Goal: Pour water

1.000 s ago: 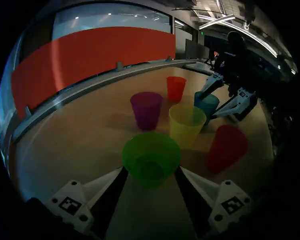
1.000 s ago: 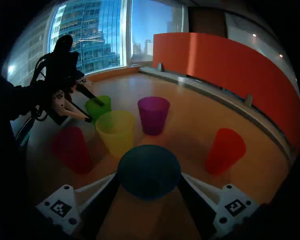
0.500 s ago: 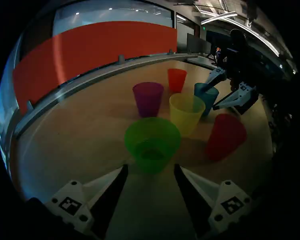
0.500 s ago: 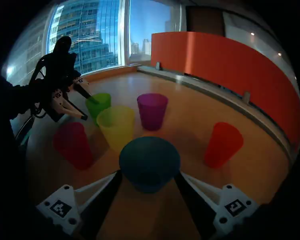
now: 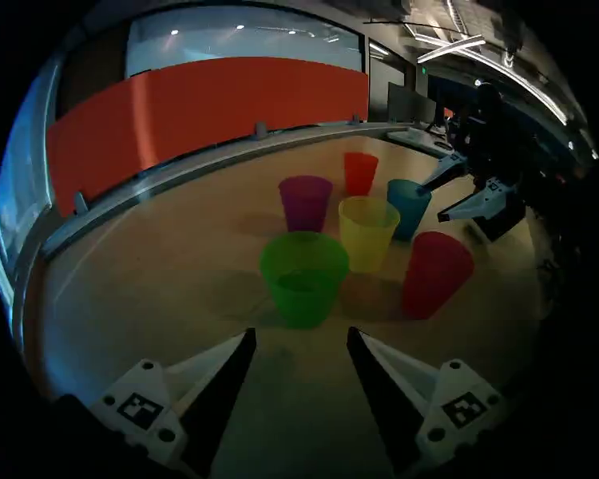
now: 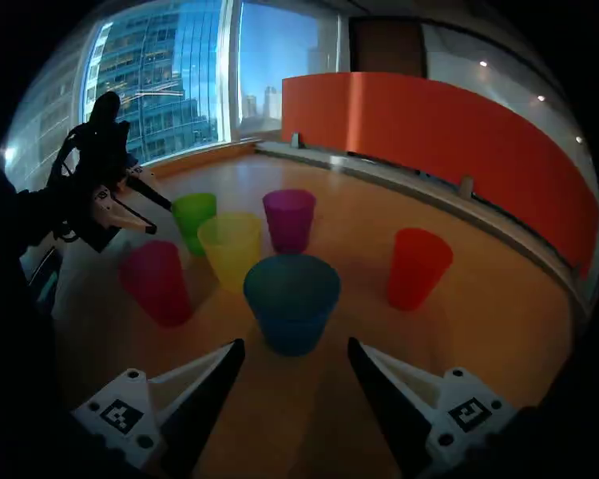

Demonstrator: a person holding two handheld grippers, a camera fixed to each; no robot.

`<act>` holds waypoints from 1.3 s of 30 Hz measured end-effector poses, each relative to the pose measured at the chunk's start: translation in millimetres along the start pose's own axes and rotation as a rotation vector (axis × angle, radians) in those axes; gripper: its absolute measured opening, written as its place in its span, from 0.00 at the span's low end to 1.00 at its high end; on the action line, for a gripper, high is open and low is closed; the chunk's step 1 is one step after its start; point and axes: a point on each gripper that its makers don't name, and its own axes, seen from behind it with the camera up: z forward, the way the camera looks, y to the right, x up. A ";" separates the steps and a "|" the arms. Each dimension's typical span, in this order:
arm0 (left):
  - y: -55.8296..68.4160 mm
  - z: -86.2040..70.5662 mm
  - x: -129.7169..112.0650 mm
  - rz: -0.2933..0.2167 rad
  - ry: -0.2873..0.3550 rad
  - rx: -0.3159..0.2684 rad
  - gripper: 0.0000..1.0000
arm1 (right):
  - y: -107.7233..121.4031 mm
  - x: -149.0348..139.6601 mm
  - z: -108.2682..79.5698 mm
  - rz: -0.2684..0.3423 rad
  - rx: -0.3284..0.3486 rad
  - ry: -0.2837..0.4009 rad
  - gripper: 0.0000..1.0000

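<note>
Green cup stands upright on the wooden table, just ahead of the left gripper and centred on the gap between its fingers. Its jaws are spread wide with nothing between them, and the tips stop short of the cup wall without touching it. Teal cup sits the same way in front of the right gripper: jaws parted and empty, cup just beyond the tips. Clustered near these two are a yellow cup, a purple cup, an orange cup and, off to one side, a red cup (yellow and teal overlap in the left gripper view, so contact cannot be judged). A darker band shows low inside the green cup; whether it is water or only shading cannot be told. The inside of the teal cup is too dark to read. Judgement on step: pre-grasp. Neither cup is held and no pour is under way. Next move, as judged: advance one gripper until the cup wall lies between the fingers at about mid-height. Close gently, since the thin plastic probably flexes and may slip if squeezed hard. Lift straight up clear of the neighbours, carry over the receiving cup's mouth and tilt slowly. Source and receiver cannot be identified from this. The yellow cup lies between the two grippers and is a plausible target. Watch the red cup beside the green one during any lift.
</note>
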 end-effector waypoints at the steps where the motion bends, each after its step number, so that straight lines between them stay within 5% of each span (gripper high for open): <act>1: 0.1 -3.1 2.6 -0.002 0.011 0.006 0.84 | -0.4 1.0 -3.0 0.005 -0.006 0.007 1.00; 12: 7.3 -37.6 24.7 -0.008 0.139 0.088 0.84 | 1.6 13.7 -35.4 0.053 -0.101 0.099 1.00; 20: -1.7 -67.5 53.0 -0.040 0.286 0.179 0.84 | 15.7 36.4 -56.3 0.091 -0.214 0.216 1.00; 27: -12.7 -95.9 79.7 -0.098 0.424 0.279 0.84 | 42.6 56.4 -75.1 0.123 -0.365 0.324 1.00; 39: -23.7 -123.8 100.6 -0.177 0.568 0.425 0.84 | 85.9 85.7 -115.7 0.190 -0.612 0.517 1.00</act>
